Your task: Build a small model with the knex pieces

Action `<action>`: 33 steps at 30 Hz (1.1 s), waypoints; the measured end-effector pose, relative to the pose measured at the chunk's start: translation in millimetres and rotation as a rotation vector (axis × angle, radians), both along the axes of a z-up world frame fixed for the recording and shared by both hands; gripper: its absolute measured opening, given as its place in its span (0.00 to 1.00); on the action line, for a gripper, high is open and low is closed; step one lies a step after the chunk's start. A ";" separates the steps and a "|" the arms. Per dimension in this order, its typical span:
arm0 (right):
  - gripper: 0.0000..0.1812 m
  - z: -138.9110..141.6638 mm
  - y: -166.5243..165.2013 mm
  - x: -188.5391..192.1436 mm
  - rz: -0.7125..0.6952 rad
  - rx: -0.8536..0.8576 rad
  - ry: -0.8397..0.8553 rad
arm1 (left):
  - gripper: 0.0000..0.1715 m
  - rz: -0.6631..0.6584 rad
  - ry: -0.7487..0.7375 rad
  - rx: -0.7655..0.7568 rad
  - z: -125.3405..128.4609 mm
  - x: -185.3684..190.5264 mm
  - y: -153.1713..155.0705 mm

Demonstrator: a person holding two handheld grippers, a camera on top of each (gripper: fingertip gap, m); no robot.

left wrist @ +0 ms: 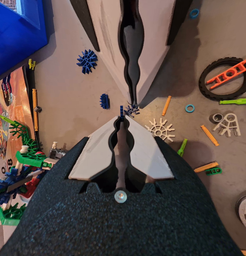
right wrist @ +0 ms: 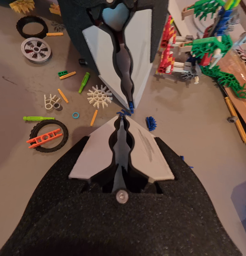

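Observation:
My left gripper is shut on a small blue snowflake-shaped connector, held on edge between its tips. My right gripper is shut on a second blue connector, held flat. The two grippers face each other tip to tip above the grey table, and the two blue pieces meet or nearly touch. The right gripper shows at the top of the left wrist view with its connector. The left gripper shows at the top of the right wrist view with its piece.
Loose parts lie around: two more blue connectors, a white snowflake connector, orange rods, green rods, black tyres, a grey wheel hub. A built model and a blue box stand at the side. Only a small space, under 4 cm, lies between the two pairs of fingers.

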State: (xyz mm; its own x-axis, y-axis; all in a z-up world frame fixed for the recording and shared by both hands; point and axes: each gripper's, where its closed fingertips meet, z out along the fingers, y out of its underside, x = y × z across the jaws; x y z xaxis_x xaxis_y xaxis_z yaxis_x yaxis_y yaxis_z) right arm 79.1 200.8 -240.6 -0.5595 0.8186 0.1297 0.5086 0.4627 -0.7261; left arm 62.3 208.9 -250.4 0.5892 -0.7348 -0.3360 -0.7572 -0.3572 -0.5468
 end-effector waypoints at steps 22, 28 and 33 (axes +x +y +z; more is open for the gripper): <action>0.11 -10.2 0.9 -3.4 -0.012 0.029 -0.025 | 0.01 -0.019 -0.023 -0.062 -2.6 4.1 -9.6; 0.09 -9.6 0.8 0.3 -0.003 0.044 -0.031 | 0.01 -0.003 -0.016 -0.043 -2.5 1.2 -5.3; 0.10 -6.9 2.4 -1.6 -0.012 0.045 -0.014 | 0.01 0.000 -0.017 -0.043 -2.5 0.1 -5.3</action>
State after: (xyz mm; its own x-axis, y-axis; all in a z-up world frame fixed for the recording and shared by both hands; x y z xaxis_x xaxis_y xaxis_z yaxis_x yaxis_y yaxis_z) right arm 77.5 203.2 -247.5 -0.5514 0.8189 0.1591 0.5244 0.4886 -0.6973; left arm 62.3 203.5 -252.9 0.5943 -0.7485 -0.2941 -0.7481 -0.3805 -0.5436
